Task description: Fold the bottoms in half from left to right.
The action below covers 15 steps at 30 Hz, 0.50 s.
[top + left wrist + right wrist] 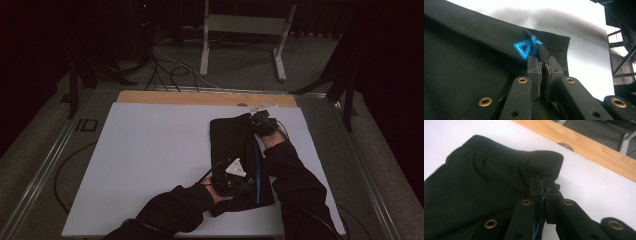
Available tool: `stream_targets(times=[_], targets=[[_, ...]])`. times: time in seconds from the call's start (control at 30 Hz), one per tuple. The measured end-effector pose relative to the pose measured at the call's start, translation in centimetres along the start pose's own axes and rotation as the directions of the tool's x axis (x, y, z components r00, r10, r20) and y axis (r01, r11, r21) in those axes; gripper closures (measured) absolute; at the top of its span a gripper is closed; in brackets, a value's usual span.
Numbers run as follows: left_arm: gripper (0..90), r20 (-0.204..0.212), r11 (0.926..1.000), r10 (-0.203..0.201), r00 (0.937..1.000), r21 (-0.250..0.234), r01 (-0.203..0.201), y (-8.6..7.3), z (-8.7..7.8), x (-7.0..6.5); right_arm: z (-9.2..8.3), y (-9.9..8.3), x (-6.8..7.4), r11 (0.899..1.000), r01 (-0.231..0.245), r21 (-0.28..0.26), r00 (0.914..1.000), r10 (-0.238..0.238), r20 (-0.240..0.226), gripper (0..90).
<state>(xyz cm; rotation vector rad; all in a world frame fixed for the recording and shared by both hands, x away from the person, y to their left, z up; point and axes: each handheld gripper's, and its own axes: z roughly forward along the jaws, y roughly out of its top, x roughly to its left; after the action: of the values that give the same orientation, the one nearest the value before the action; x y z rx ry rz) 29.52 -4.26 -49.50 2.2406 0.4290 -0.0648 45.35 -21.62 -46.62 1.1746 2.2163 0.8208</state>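
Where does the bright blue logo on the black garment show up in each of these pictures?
High view: blue logo right of centre, low, beside the left gripper.
Left gripper view: centre, just above the jaw tips.
Right gripper view: I can't make it out.
Shared landmark: black garment on the white board.

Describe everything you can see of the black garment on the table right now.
The black garment is dark woven-looking cloth, folded into a long narrow shape on the white table, right of centre. A bright blue stripe runs along its right edge, with a blue logo near one end. The left gripper pinches a raised fold by the logo; the right gripper pinches the far corner, lifting it slightly. The rest lies flat.
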Motion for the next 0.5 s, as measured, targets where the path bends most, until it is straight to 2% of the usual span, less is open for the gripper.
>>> stream_targets(times=[0.23,0.37,0.5], targets=[[83.7,0.005,0.9999,-0.013,0.9999,0.003,0.013,0.22,0.65,0.39,0.56,-0.05,-0.12,1.000,0.001,0.009,1.0000,-0.001,-0.002,87.9],[81.2,0.025,0.9996,-0.026,0.9993,0.005,0.026,0.32,0.84,0.53,0.58,0.07,-0.13,1.000,0.001,0.008,1.0000,-0.001,-0.001,87.2],[61.9,0.039,0.9994,-0.024,0.9989,-0.023,0.025,0.20,0.34,0.44,0.40,-0.09,0.06,1.000,0.014,0.010,0.9999,-0.014,0.009,83.8]])
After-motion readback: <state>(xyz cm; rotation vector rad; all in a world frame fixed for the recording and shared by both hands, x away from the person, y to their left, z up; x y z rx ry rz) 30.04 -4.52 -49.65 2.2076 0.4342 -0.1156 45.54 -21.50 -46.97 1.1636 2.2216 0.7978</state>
